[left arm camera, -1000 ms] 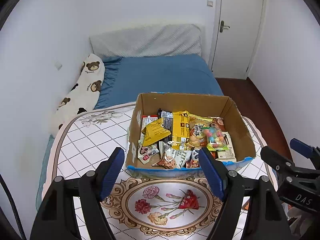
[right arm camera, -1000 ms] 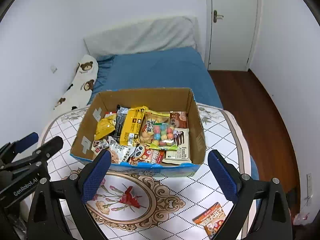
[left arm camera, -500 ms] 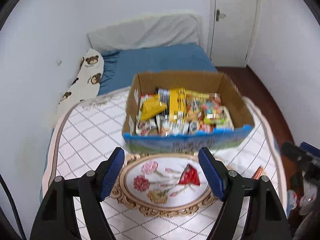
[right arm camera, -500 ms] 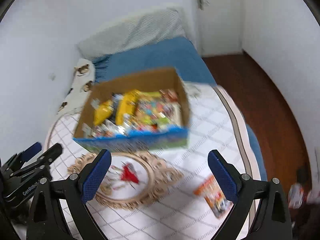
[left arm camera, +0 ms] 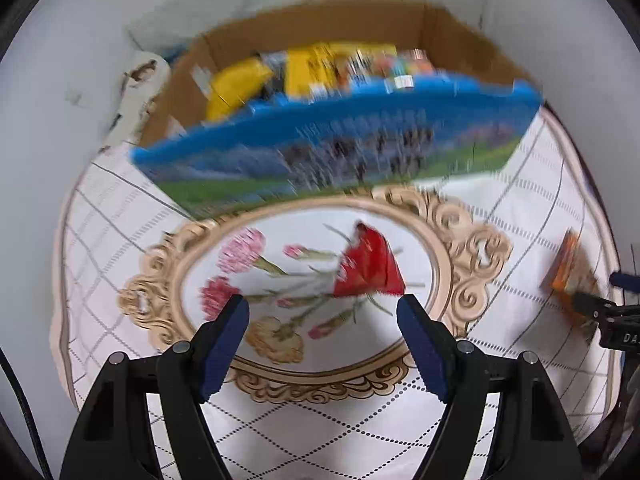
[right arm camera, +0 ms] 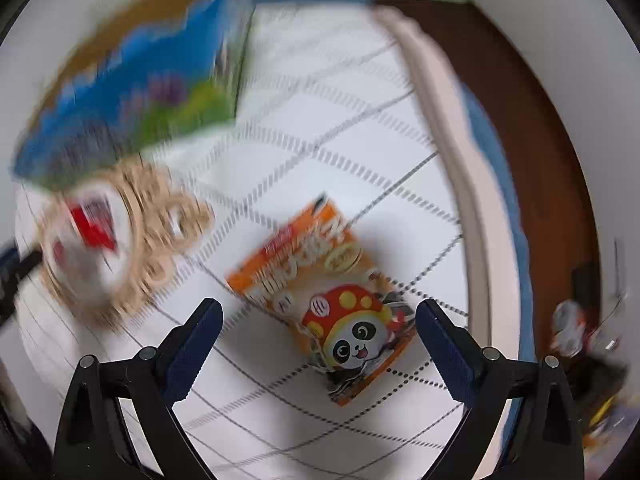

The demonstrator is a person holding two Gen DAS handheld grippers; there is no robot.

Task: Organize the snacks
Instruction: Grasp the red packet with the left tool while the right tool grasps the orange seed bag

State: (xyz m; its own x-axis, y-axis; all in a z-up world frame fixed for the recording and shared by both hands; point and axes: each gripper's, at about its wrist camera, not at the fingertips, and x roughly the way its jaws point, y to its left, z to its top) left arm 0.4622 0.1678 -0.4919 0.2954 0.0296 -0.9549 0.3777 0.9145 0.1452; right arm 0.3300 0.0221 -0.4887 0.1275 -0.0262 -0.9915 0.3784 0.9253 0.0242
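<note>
Right gripper (right arm camera: 319,312) pointing down over an orange snack packet (right arm camera: 322,296) with a panda in a mushroom cap, jaws spread wide, pads either side and clear of it, nothing grasped. Packet flat on the white quilted table cover (right arm camera: 320,128), near its right edge, well apart from the cardboard box (left arm camera: 332,148) of snacks. Box standing toward the far edge, blue printed front wall facing the cameras, yellow and mixed wrappers (left arm camera: 304,68) inside, blurred. Left gripper (left arm camera: 323,312) released too, empty, above the flower medallion (left arm camera: 308,272) at the cover's middle, just before the box.
</note>
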